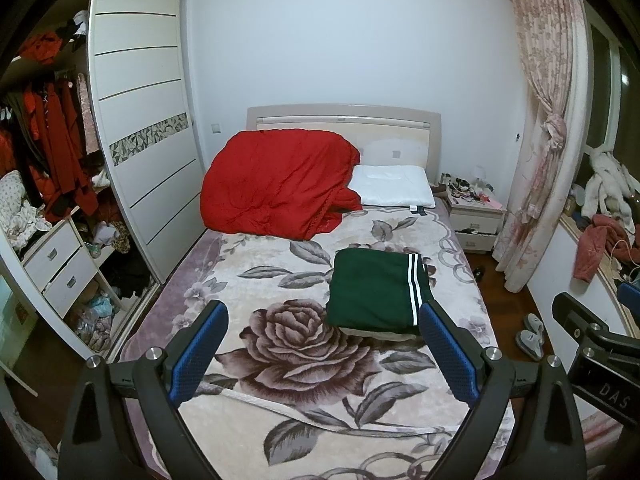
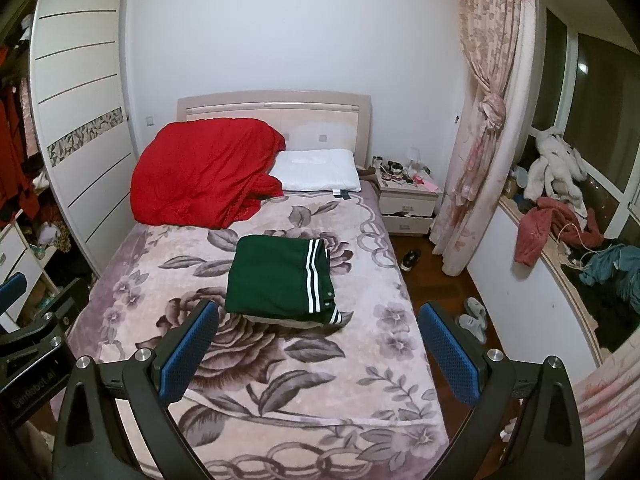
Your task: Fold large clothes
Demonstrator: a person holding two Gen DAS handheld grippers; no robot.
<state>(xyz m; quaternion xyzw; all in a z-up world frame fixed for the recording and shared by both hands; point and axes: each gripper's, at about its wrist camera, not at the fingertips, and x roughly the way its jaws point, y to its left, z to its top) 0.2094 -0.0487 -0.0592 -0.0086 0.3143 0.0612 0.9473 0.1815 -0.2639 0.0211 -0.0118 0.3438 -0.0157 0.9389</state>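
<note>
A dark green garment (image 1: 374, 292) with white stripes lies folded into a neat rectangle on the floral bedspread (image 1: 304, 364), right of the bed's middle. In the right wrist view the same green garment (image 2: 280, 280) sits just beyond the fingers. My left gripper (image 1: 324, 320) hangs above the foot of the bed, open, with nothing between its blue pads. My right gripper (image 2: 318, 318) is likewise open and empty, held back from the garment. The right gripper's body (image 1: 592, 336) shows at the left wrist view's right edge.
A crumpled red quilt (image 1: 276, 184) and a white pillow (image 1: 394, 190) lie at the headboard. An open wardrobe (image 1: 60, 184) full of clothes stands left. A cluttered nightstand (image 2: 406, 196), pink curtain (image 2: 480, 120), slippers (image 2: 474, 318) on the floor and a clothes-strewn window ledge (image 2: 560, 236) are right.
</note>
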